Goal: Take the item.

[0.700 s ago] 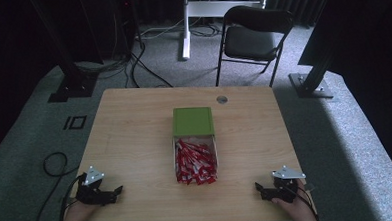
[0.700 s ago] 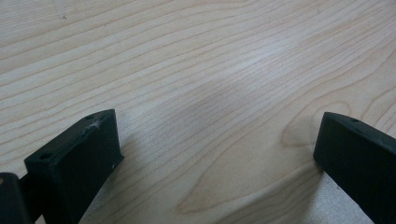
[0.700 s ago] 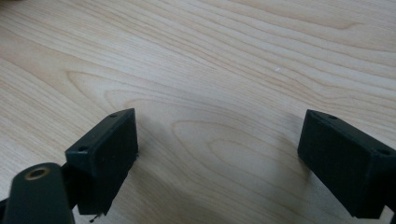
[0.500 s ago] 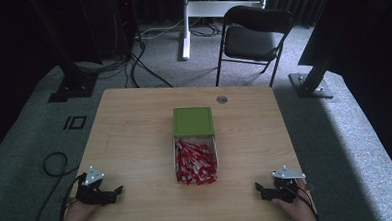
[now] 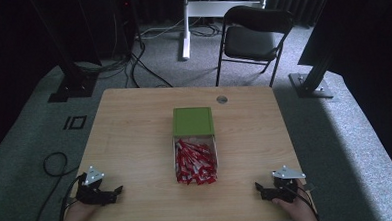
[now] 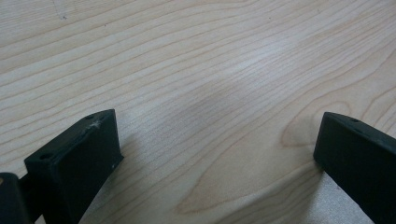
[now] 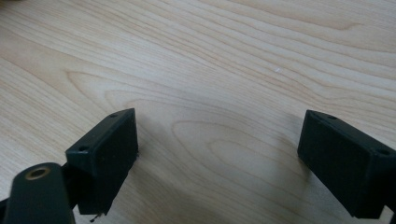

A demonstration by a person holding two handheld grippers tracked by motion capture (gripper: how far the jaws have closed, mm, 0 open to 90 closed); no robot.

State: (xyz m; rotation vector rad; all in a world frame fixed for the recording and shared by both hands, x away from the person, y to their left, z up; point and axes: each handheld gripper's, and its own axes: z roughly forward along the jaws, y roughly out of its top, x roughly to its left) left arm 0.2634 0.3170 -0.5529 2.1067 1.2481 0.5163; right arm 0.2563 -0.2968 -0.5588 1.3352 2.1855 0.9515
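Observation:
A clear box full of several red packets lies in the middle of the wooden table, with its green lid lying flat at its far end. My left gripper rests on the table near the front left corner, well to the left of the box. My right gripper rests near the front right corner. In the left gripper view the gripper is open over bare wood. In the right gripper view the gripper is also open, with nothing between its jaws.
A small round grommet sits near the table's far edge. A black folding chair stands on the carpet behind the table. Dark stand bases and cables lie on the floor at the back left.

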